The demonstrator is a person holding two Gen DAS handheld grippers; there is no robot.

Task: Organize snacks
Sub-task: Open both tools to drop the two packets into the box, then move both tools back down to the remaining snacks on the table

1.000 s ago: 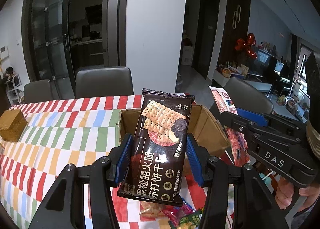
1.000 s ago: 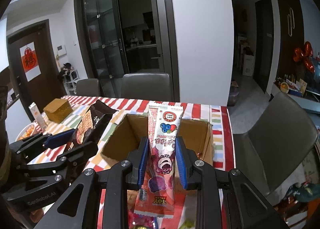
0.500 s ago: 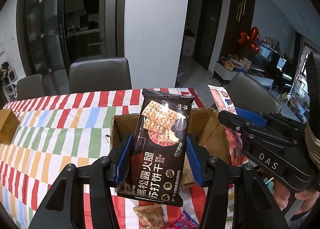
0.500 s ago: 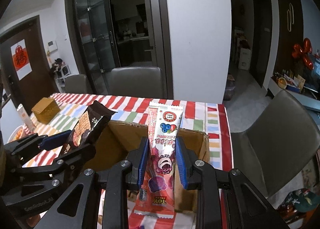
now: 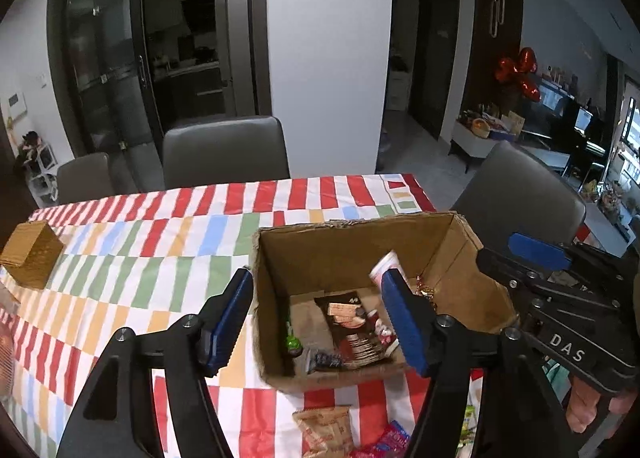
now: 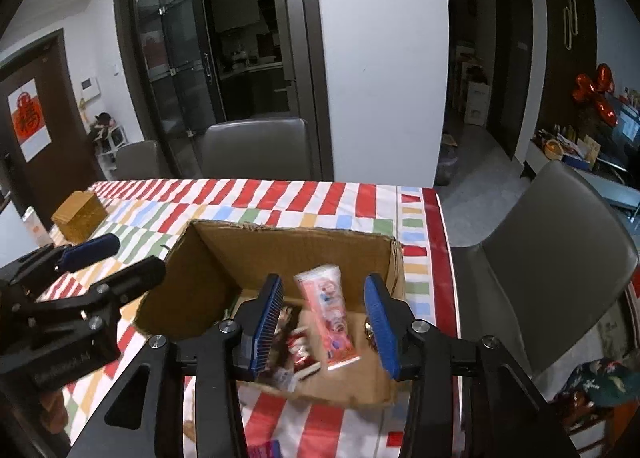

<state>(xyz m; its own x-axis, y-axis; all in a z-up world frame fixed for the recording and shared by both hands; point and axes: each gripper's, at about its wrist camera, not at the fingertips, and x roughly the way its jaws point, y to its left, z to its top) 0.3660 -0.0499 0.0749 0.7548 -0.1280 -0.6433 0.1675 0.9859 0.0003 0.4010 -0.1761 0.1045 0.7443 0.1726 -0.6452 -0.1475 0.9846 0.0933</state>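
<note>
1. Striped cloth in red, white, green and blue covers the dining table (image 5: 168, 242), with grey chairs and dark glass doors filling the upper half of both views.
2. An open cardboard box (image 5: 348, 254) sits at centre frame in both views, near the table's right edge.
3. My left gripper (image 5: 316, 314) stands wide open with nothing between its blue pads; it hangs over the box's near left corner.
4. My right gripper (image 6: 324, 318) is likewise spread and empty, poised above the box's near side.
5. Inside the box, a dark cracker pack (image 5: 354, 328) lies flat on the bottom at lower centre of the left view.
6. A pink candy tube (image 6: 328, 314) shows between my right pads in the right view, slightly blurred; I cannot tell whether it has settled or is dropping.
7. A few smaller sweets lie by the cracker pack, too small to name.
8. I judge this the release step: both snacks are in the box, both grippers free.
9. More snack packets (image 5: 324, 430) lie on the cloth at the bottom edge of the left view, just in front of the box.
10. Next move, as I see it: draw both grippers back and down toward those packets, then close on one each, taking care not to knock the box wall.
</note>
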